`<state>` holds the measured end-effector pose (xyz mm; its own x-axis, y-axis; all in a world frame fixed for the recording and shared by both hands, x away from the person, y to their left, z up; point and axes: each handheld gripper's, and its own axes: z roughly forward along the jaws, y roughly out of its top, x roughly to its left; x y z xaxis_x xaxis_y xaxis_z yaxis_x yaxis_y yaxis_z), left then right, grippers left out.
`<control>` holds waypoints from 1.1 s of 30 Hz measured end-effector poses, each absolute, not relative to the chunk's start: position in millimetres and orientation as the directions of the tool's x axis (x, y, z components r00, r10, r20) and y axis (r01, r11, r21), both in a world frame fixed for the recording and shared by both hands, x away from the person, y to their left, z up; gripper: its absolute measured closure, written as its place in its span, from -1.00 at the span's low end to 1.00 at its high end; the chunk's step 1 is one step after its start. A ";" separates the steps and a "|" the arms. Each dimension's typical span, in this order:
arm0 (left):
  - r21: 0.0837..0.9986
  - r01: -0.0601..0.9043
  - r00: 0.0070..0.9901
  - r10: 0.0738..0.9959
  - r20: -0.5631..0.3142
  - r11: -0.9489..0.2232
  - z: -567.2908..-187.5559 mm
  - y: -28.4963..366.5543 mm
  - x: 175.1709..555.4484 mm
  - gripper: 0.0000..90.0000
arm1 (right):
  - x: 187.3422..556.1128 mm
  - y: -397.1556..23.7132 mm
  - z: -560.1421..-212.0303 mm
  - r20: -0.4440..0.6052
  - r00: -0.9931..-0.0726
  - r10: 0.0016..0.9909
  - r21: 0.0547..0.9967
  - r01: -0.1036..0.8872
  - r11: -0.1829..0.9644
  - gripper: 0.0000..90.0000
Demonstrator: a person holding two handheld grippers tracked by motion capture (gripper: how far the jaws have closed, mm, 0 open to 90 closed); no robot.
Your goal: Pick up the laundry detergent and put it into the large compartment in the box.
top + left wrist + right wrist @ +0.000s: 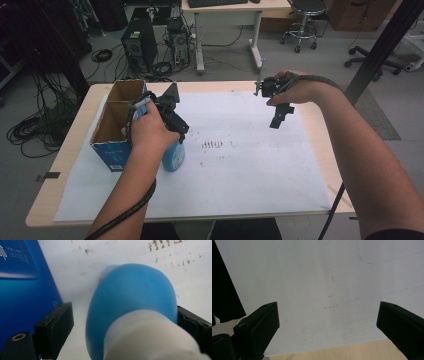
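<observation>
Blue bottle (pixel 130 302) stands on the white paper (pixel 240 165) just beside the blue box (pixel 117 120). My left claw (pixel 172 127) straddles its neck (one pad seemingly touching, the other apart); my right claw (pixel 279 116) hangs wide, holding nothing.

My table (pixel 320 131) is pale wood, almost wholly covered by a white paper sheet (pixel 250 175) with dark smudges near its middle. On the sheet at the left stand an open blue cardboard box (pixel 114 131) and, just beside it, a blue bottle (pixel 174 156).
</observation>
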<state>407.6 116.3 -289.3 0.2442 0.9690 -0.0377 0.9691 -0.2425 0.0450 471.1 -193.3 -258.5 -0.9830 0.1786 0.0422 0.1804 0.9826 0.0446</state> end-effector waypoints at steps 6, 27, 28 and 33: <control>0.047 0.969 0.244 0.969 -0.032 -0.242 -289.4 114.5 408.6 -0.70 | 470.6 -193.3 -258.9 0.042 -0.983 0.177 0.043 0.178 0.983 -0.90; 0.026 0.974 0.224 0.974 -0.030 -0.223 -290.7 114.3 409.8 -0.43 | 469.5 -196.1 -260.2 0.043 -0.981 0.187 0.044 0.189 0.981 -0.90; 0.028 0.975 0.220 0.975 -0.034 -0.219 -290.6 114.6 409.8 -0.40 | 469.5 -196.2 -260.1 0.042 -0.981 0.187 0.043 0.189 0.981 -0.90; 0.035 0.977 0.212 0.977 -0.040 -0.210 -291.5 114.4 410.0 -0.40 | 469.2 -195.6 -261.7 0.047 -0.982 0.184 0.045 0.186 0.981 -0.90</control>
<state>410.0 114.4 -291.5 0.2117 0.9765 -0.0400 0.9770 -0.2103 0.0353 469.2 -195.6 -261.7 -0.9818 0.1842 0.0467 0.1863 0.9815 0.0453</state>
